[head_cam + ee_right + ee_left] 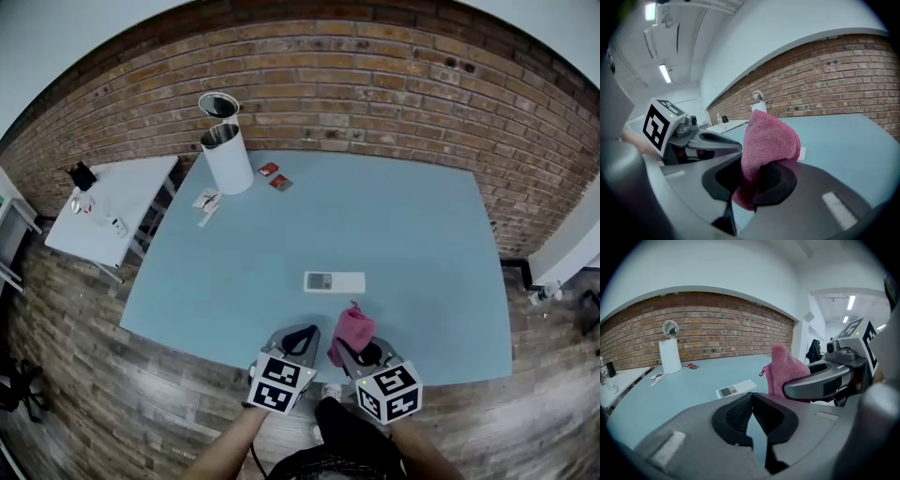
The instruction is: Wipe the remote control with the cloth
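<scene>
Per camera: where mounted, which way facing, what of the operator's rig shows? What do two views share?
Head view: on the person's head, facing steeply down at the blue table; forearms, left gripper, right gripper show.
Left gripper view: on the left gripper, along its shut, empty jaws towards remote control and brick wall; right gripper at right.
Right gripper view: on the right gripper, along jaws shut on the pink cloth; left gripper at left.
Shared: both gripper views show cloth and wall.
</scene>
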A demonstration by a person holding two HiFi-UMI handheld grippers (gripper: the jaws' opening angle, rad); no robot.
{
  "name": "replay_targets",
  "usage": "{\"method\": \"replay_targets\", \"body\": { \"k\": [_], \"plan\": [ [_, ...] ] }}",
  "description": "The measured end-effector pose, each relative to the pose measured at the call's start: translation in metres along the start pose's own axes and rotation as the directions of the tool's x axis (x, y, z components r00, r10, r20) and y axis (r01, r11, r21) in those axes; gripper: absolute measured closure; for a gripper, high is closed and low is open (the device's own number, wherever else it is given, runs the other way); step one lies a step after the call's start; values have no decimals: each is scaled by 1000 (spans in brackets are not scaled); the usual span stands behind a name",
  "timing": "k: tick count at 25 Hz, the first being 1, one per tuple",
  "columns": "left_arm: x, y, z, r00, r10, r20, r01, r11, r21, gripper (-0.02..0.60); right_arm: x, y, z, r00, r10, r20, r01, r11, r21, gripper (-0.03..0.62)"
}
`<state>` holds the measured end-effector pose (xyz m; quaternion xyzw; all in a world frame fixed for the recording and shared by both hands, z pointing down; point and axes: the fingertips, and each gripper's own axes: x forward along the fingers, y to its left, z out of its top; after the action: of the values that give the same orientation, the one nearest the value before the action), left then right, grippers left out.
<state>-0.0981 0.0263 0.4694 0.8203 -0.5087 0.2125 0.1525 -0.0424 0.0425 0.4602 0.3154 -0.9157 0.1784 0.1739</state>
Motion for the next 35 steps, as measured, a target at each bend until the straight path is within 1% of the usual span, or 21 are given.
{"method": "replay_targets", "body": {
  "k": [4,6,8,10,12,14,16,18,21,23,26,28,29,31,33,35],
  "plan": [
    [26,19,11,998,-43,-35,45,996,76,579,22,-16,14,1000,-5,9,5,1000,2,528],
    [39,28,14,996,-70,-60,76,992,105,531,32,-25,19,1000,-8,8,8,1000,14,528],
    [52,37,15,992,-95,-84,106,985,138,529,41,-34,24,1000,-8,4,7,1000,26,528],
    [66,45,13,987,-116,-113,136,974,182,492,50,-43,28,1000,-5,-1,5,999,37,528],
    [79,49,12,979,-148,-139,177,958,225,468,58,-52,30,1000,-4,-8,4,999,49,528],
    [91,51,9,967,-193,-167,230,941,247,447,66,-59,30,1000,1,-16,0,998,63,528],
    [101,54,3,947,-234,-220,289,920,265,417,75,-63,30,1000,11,-23,-10,997,78,528],
    [110,57,-8,921,-258,-293,343,892,294,386,82,-68,31,999,24,-27,-21,995,95,528],
    [122,66,-22,883,-264,-389,399,858,323,323,91,-76,31,999,44,-27,-40,992,120,528],
    [129,73,-27,868,-256,-425,416,843,342,277,98,-81,30,998,61,-30,-56,989,133,528],
    [137,78,-30,852,-258,-456,443,819,365,275,107,-82,29,996,84,-34,-77,985,155,528],
    [142,76,-33,832,-273,-483,476,798,370,273,112,-81,30,995,97,-26,-90,980,179,528],
    [144,74,-35,817,-288,-500,501,784,366,273,114,-81,31,995,102,-21,-96,977,191,528],
    [145,71,-40,777,-320,-542,556,752,354,195,119,-82,33,994,107,-14,-102,972,213,528],
    [148,70,-44,747,-330,-577,597,716,363,195,123,-85,35,995,101,-10,-96,969,229,528],
    [150,71,-48,725,-329,-605,626,680,382,196,128,-89,37,996,88,-9,-83,968,238,528]
  ]
}}
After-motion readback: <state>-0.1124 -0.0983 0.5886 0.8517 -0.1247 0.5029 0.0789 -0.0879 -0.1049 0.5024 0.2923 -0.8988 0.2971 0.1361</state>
